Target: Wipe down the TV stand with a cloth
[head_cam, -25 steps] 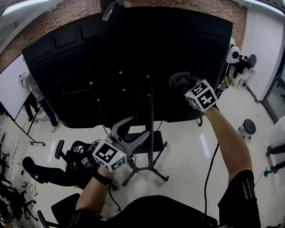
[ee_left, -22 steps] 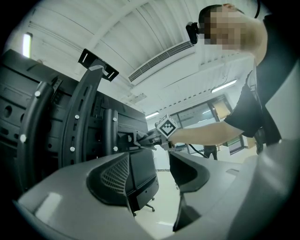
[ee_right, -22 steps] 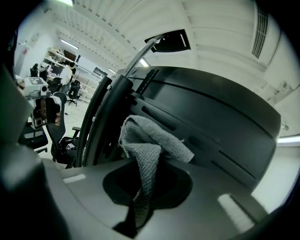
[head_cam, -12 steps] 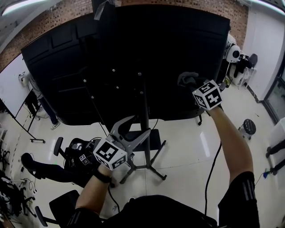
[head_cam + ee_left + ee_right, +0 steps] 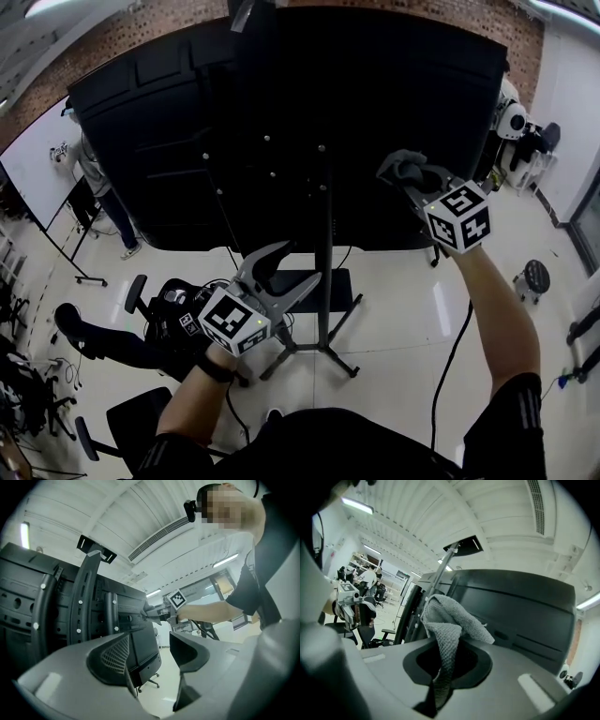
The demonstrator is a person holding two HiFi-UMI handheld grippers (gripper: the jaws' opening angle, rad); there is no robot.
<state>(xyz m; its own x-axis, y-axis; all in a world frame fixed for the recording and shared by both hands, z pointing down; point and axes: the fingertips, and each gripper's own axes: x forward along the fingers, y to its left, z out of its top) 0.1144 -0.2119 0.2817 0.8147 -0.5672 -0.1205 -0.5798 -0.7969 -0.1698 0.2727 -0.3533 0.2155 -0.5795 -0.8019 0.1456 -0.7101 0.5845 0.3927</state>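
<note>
Since a second ago the right gripper is carried slightly toward 3 o'clock, away from the stand's pole. The grey cloth is pinched between its closed jaws and held up to the black back panel at 1 o'clock in the head view, presumably so that wiping can be done there. The left gripper, at 7 o'clock, is held with jaws spread and nothing between them, apparently in reserve. No brand or legible writing is seen; only coded squares are shown on the marker cubes
</note>
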